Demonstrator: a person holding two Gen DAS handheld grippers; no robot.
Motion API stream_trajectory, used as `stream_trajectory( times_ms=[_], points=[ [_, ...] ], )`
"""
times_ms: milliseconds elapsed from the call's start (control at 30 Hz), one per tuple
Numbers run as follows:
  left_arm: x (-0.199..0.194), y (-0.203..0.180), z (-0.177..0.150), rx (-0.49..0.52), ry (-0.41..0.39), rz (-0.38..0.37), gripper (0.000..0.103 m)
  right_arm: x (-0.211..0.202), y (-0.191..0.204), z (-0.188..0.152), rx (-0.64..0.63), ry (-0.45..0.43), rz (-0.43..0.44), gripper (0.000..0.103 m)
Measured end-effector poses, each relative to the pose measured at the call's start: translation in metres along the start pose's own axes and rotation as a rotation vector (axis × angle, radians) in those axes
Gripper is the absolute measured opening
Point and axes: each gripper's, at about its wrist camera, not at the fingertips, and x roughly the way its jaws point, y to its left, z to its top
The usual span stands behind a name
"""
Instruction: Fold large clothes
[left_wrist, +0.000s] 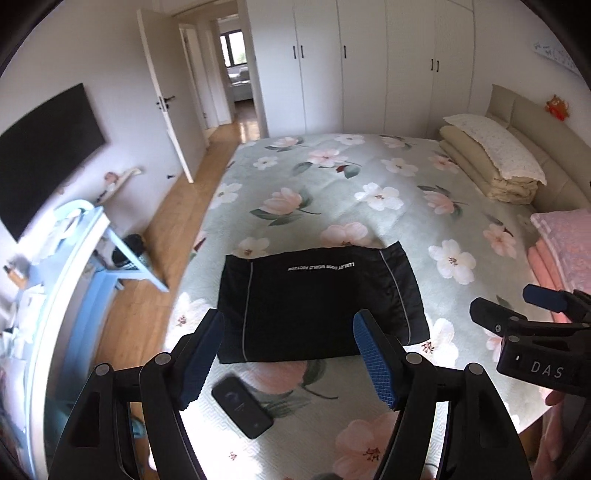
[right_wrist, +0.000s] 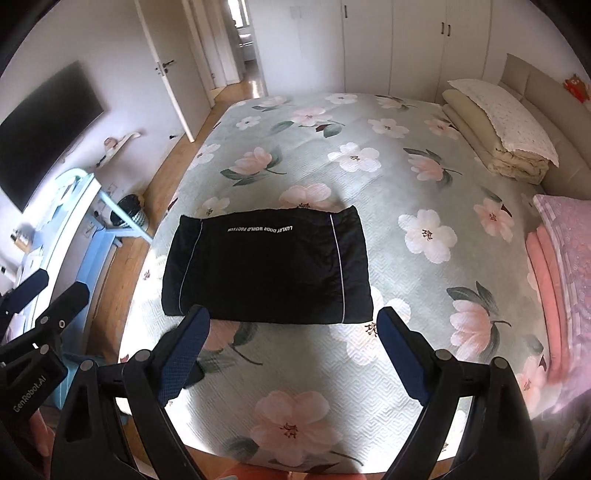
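Note:
A black garment (left_wrist: 317, 302) with thin white piping and white lettering lies folded into a neat rectangle on the floral bedspread (left_wrist: 369, 192); it also shows in the right wrist view (right_wrist: 266, 266). My left gripper (left_wrist: 288, 354) is open and empty, held above the garment's near edge. My right gripper (right_wrist: 291, 350) is open and empty, just short of the garment's near edge. The right gripper shows at the right edge of the left wrist view (left_wrist: 517, 306); the left gripper shows at the left edge of the right wrist view (right_wrist: 51, 291).
A black phone (left_wrist: 242, 410) lies on the bed near the front edge. Folded pink blankets (right_wrist: 554, 258) and a beige quilt with pillow (right_wrist: 502, 133) sit at the right. A light blue desk (left_wrist: 74, 266) and wooden floor (left_wrist: 177, 206) lie left of the bed.

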Motion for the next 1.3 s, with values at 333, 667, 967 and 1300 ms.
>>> stream_trajectory(
  times_ms=[333,667,967,1300],
  points=[
    [0.045,0.011,0.005,0.036,0.064,-0.035,0.074,0.029,0.014,0.010,0.040,0.027,-0.024,0.093],
    [0.066,0.017,0.009,0.062,0.092,-0.052,0.074,0.046,0.019,0.010,0.042,0.061,-0.034,0.093],
    [0.069,0.020,0.010,0.068,0.089,-0.032,0.074,0.050,0.022,0.012,0.036,0.068,-0.034,0.093],
    [0.079,0.016,0.014,0.082,0.119,-0.016,0.074,0.053,0.023,0.011,0.031,0.080,-0.027,0.093]
  ],
)
